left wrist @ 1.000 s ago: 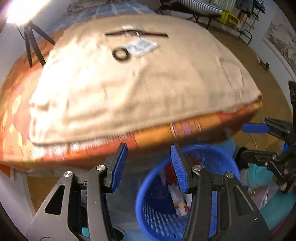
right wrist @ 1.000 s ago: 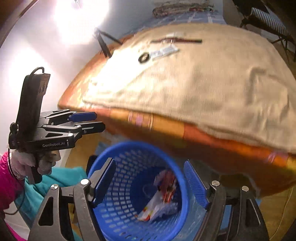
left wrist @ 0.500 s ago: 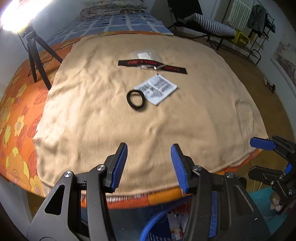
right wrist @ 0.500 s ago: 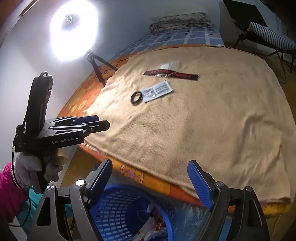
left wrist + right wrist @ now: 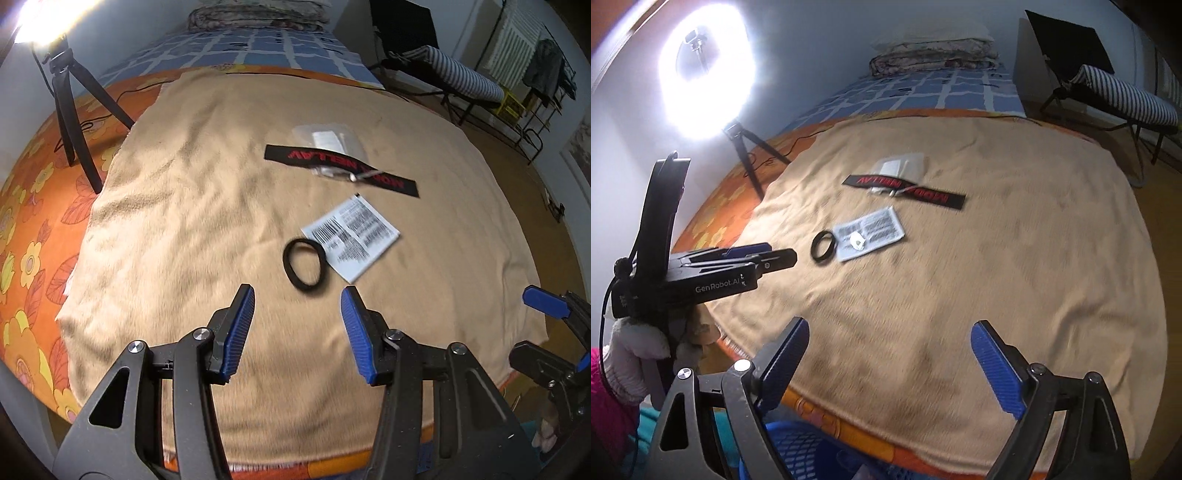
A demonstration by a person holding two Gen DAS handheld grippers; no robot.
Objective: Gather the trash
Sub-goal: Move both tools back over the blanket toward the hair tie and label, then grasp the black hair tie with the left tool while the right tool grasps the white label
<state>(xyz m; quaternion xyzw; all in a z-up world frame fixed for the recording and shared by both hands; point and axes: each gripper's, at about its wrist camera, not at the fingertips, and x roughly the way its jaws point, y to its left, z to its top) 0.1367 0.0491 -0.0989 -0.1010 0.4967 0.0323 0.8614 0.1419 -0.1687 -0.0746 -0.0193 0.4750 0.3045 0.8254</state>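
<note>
because both grippers are empty and held above the near edge of the bed (image 5: 155, 236), this reads as the reach for the next piece of trash, with the blue basket (image 5: 798, 454) kept on the floor just below that near edge so each piece has a short way to travel. the left gripper (image 5: 297, 330) has its jaws partly apart with nothing between them, pointed down at the tan blanket (image 5: 443, 258), and the black hair band (image 5: 304, 266) lies just beyond its fingertips. the right gripper (image 5: 888, 363) has its jaws opening wide, also with nothing between them, which suits a flat, broad item. the remaining trash sits together toward the middle of the bed: the hair band touching the white barcode label (image 5: 352, 238), and farther toward the far edge a black strip with red lettering (image 5: 340, 170) lying over a clear plastic packet (image 5: 327, 138). a small white scrap seems to rest on the label in the right view. a ring light on a tripod (image 5: 746, 155) stands at the left edge of the bed.

compared with a second ago, both cameras looked down into the basket, where wrappers lay, with the bed only partly in view above; now the basket shows only at the bottom of the right view, and the hair band and label sit much nearer the left gripper. the right jaws stand wider than they did.
</note>
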